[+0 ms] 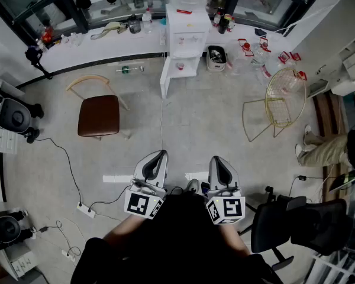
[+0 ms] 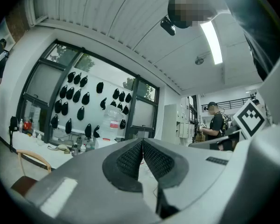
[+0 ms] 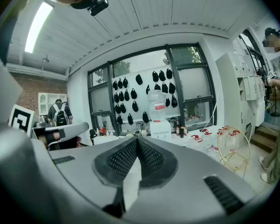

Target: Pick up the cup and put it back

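I cannot make out a cup for certain in any view. A white water dispenser (image 1: 186, 34) with a big bottle on top stands at the far counter (image 1: 106, 46), also in the left gripper view (image 2: 113, 120) and the right gripper view (image 3: 159, 111). My left gripper (image 1: 160, 154) and right gripper (image 1: 218, 158) are held side by side close to my body, pointing at the floor ahead. Both are shut with nothing between the pads, as the left gripper (image 2: 142, 141) and right gripper (image 3: 137, 138) show in their own views.
A brown-seated wooden chair (image 1: 99, 115) stands left of centre and a gold wire chair (image 1: 282, 99) at the right. A black office chair (image 1: 302, 223) is close on my right. Cables and a power strip (image 1: 86, 210) lie on the floor at left. A person's legs (image 1: 319, 149) show at the right edge.
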